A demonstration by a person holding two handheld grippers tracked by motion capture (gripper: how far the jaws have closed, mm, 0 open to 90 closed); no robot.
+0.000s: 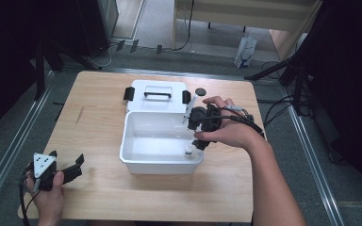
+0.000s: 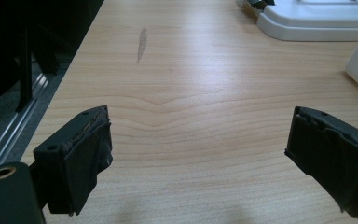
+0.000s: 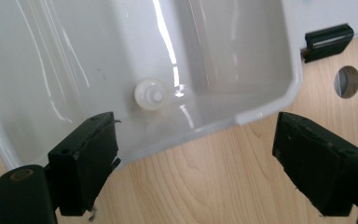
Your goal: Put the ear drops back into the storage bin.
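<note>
Small clear bottle (image 3: 152, 94) sits upright on the floor of the white bin (image 1: 136, 162), at about five o'clock inside it, close to the near right corner, and I see its cap from above between my right jaws. My right tongs (image 1: 201, 134) hang above that corner, jaws spread wide, nothing between them, no pad on the bottle. So I'd call the drop made: bottle in, grip let go. Out from there, the bin's lid (image 1: 156, 95) lies flat at twelve o'clock, black handle up, latches showing, so closing the bin looks like what's left, if that belongs to the job. A small dark disc (image 1: 200, 92) lies on the surface (image 1: 89, 136) at one o'clock of the bin. My left tongs (image 1: 68, 170) rest wide open and empty over bare wood at eight o'clock, well apart from it all.
</note>
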